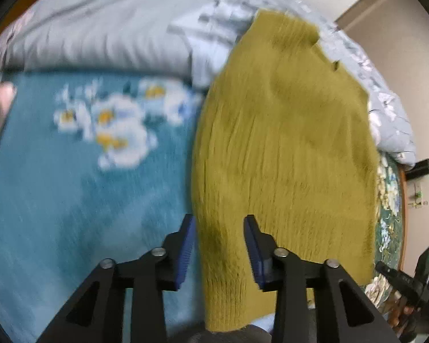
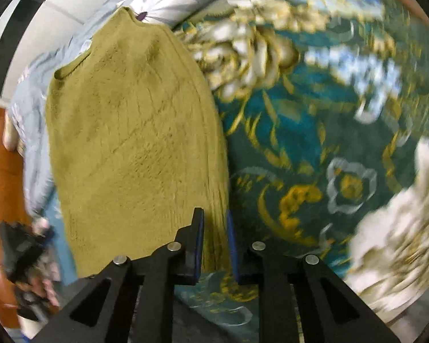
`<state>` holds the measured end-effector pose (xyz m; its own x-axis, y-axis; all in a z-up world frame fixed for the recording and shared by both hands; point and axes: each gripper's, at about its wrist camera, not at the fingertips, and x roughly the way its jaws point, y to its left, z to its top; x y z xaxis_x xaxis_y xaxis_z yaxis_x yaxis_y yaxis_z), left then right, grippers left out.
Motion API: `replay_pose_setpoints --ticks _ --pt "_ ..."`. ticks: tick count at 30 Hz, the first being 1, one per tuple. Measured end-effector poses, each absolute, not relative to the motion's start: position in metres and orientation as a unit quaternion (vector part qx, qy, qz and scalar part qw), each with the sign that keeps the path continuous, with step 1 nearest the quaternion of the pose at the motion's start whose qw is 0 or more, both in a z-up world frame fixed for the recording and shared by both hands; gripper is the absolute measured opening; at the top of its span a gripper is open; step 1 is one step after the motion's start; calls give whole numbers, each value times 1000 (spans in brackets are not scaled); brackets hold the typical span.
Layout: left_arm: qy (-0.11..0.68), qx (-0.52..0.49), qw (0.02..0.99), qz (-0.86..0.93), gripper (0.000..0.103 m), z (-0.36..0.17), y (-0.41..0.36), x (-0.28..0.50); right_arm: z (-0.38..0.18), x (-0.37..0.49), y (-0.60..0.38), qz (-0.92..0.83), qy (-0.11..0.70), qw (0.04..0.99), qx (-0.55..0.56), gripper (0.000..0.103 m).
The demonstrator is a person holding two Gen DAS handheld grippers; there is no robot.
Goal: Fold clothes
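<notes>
Gripping sweater (image 2: 134, 143) edge: R tongs (image 2: 215, 245) | L tongs (image 1: 219, 253) open | teal blanket (image 1: 71, 200), grey duvet (image 1: 100, 34) near

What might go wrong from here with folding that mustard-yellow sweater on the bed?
1. The left hand-held gripper stands open over the yellow sweater, so only the right hand-held gripper seems to hold its edge; lifting may skew the fold.
2. The sweater's top lies on the rumpled grey quilt, which could crease it.
3. Both views are blurred, so quick moves could shift the fabric.
</notes>
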<state>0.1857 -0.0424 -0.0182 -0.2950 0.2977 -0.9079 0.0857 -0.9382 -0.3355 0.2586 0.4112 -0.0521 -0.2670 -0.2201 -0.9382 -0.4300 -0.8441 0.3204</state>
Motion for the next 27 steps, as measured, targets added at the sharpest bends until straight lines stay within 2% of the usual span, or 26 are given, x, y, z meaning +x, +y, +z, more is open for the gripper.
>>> replay_pose_setpoints --ticks 4,6,10,12,18,23,27 --pt "-113 -551 77 823 59 16 -44 145 -33 221 409 768 218 64 -598 19" --pt "-83 -529 83 841 60 28 -45 106 -21 191 407 784 189 55 -589 33" --pt "1 -479 112 871 61 28 -34 30 4 132 398 843 139 21 -519 43" --pt "43 -473 137 869 62 22 -19 -5 13 94 390 859 100 -4 -502 43" --pt "93 -485 195 847 63 -2 13 -86 5 -15 379 861 22 -31 -508 43" --pt "97 -495 241 829 63 -21 27 -132 -16 -89 382 850 -27 -43 -525 43" --pt "92 -508 269 813 66 -31 32 -156 -32 -126 387 845 -29 -52 -531 43"
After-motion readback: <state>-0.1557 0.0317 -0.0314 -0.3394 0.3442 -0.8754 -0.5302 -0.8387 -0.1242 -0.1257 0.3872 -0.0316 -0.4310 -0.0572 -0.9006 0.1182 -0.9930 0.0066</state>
